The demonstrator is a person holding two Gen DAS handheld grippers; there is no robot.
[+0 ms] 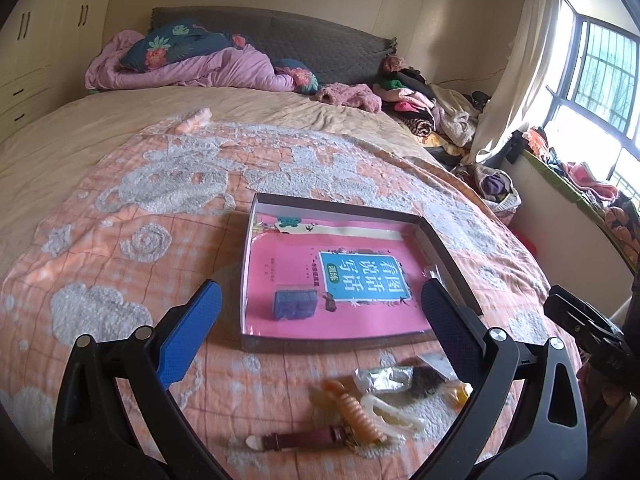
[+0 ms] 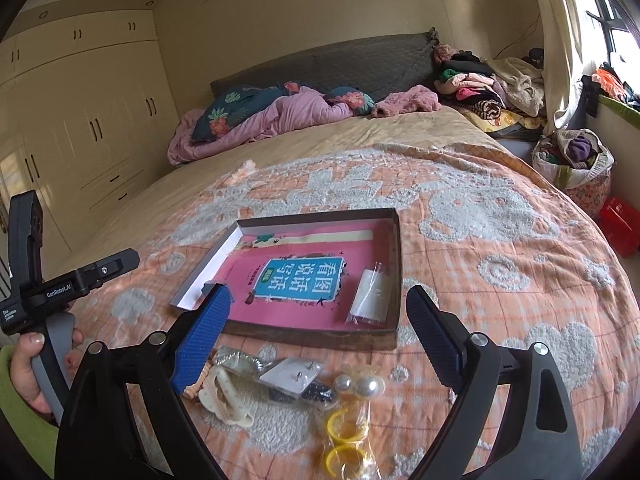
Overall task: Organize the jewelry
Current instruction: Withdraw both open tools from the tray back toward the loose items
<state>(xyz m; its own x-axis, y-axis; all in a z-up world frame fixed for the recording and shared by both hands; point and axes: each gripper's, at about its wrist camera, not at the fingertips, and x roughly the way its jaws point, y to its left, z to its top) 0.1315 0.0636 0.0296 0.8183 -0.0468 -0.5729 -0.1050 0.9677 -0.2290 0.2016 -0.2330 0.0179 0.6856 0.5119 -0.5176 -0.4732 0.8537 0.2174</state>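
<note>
Jaws wide on both sides, and nothing between them: the left gripper (image 1: pixel 320 320) hangs over the near end of the shallow box (image 1: pixel 256 216) with its blue pads spread and bare, and the right gripper (image 2: pixel 320 320) stands just as wide and just as bare above the jewelry heap.

That heap lies on the bed's quilt (image 2: pixel 500 264), just in front of the box: a cream hair claw (image 2: pixel 224 396), a ribbed peach claw (image 1: pixel 360 416), a pair of pearl earrings (image 2: pixel 362 385) in clear film, a card of stud earrings (image 2: pixel 292 374), yellow hoops (image 2: pixel 344 440) in a bag, and a dark red strap (image 1: pixel 300 439) nearest the camera. Already in the box, on the pink book (image 2: pixel 288 276) that lines it: a small blue block (image 1: pixel 294 304) and a clear packet (image 2: pixel 370 292).

Now the risks. Everything in that pile overlaps (film over card, claw against foil), so a grab at one piece likely drags its neighbour along. Slick bags may slide out from the pads. And the quilt is soft, so pressing down for a flat card could pinch fabric instead. Small pearls dropped here could be lost in the tufts.
</note>
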